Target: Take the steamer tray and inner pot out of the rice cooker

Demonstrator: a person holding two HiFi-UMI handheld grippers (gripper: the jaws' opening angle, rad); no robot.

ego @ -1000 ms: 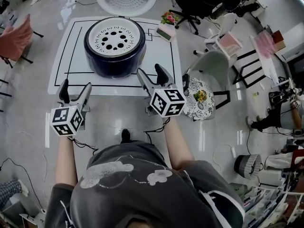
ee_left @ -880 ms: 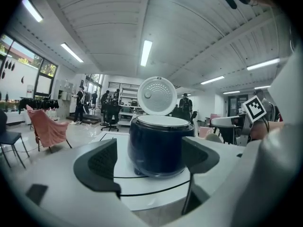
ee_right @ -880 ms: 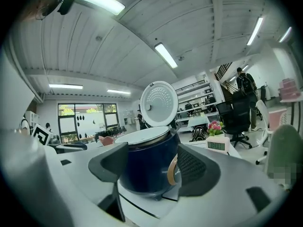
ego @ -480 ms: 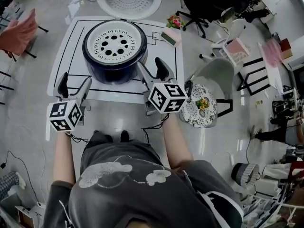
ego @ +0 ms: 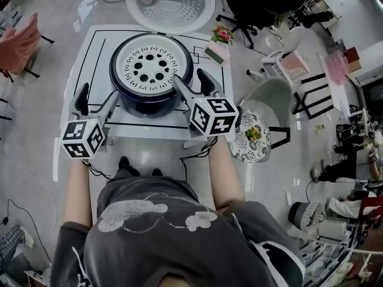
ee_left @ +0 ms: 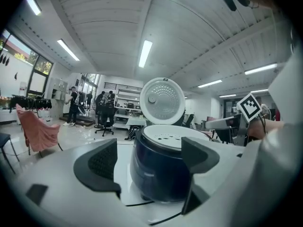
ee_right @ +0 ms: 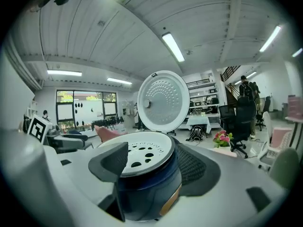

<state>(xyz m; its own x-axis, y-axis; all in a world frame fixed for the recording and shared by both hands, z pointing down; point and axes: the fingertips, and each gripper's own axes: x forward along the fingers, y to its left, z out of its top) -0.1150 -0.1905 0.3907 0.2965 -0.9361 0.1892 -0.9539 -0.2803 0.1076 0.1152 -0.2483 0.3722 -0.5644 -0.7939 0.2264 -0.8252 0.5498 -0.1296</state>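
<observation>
A dark blue rice cooker (ego: 149, 97) stands on a white table (ego: 96, 40) with its round lid (ego: 170, 5) swung open behind it. A white steamer tray (ego: 152, 66) with round holes sits in its top; the inner pot beneath is hidden. My left gripper (ego: 96, 100) is open at the cooker's front left, a little short of its wall. My right gripper (ego: 195, 85) is open at the front right, jaws beside the rim. In the left gripper view the cooker (ee_left: 163, 174) fills the gap between the open jaws of the gripper (ee_left: 150, 162). The right gripper view shows the tray (ee_right: 142, 157) between the open jaws of the gripper (ee_right: 151, 167).
A small pot of pink flowers (ego: 220, 34) and a little green box (ego: 213, 51) stand on the table's far right corner. A chair with a patterned cushion (ego: 251, 129) is to my right. A pink-draped chair (ego: 18, 40) is at left.
Both grippers have moved forward to the cooker. The right one now reaches the cooker's front right rim, and the left one has closed in on its front left.
</observation>
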